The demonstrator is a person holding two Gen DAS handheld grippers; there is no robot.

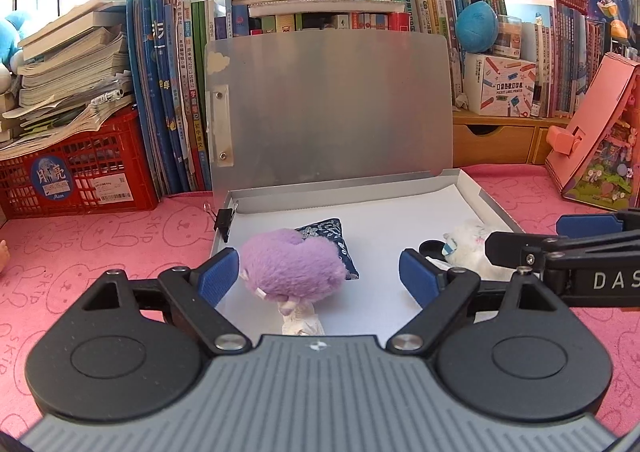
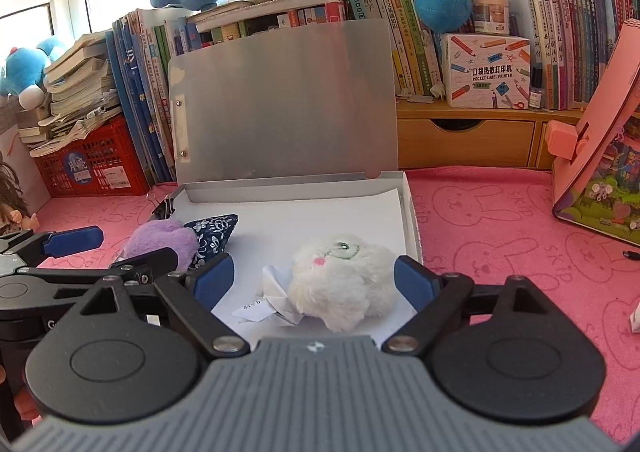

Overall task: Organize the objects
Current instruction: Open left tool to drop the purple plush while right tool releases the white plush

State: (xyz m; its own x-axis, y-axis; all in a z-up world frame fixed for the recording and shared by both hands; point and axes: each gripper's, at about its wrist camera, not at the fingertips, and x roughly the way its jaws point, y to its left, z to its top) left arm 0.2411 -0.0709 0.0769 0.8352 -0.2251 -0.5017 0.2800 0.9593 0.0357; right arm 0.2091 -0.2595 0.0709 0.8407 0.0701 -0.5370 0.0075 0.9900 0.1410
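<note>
An open grey file box (image 1: 496, 207) (image 2: 412, 211) lies on the pink mat, its lid standing upright. Inside lie a purple plush (image 1: 294, 262) (image 2: 164, 240), a dark blue floral pouch (image 1: 326, 234) (image 2: 214, 232), a white plush (image 2: 344, 280) (image 1: 468, 246) and crumpled paper (image 2: 280, 300) (image 1: 302, 322). My left gripper (image 1: 320, 276) is open, its blue pads on either side of the purple plush, the left pad close to it. My right gripper (image 2: 314, 282) is open around the white plush, the right pad near it.
A black binder clip (image 1: 224, 217) sits at the box's back left corner. A red crate (image 1: 76, 171) with stacked books stands at the left. Upright books and plush toys line the back. A pink cardboard house (image 2: 600, 155) stands at the right, wooden drawers (image 2: 468, 139) behind.
</note>
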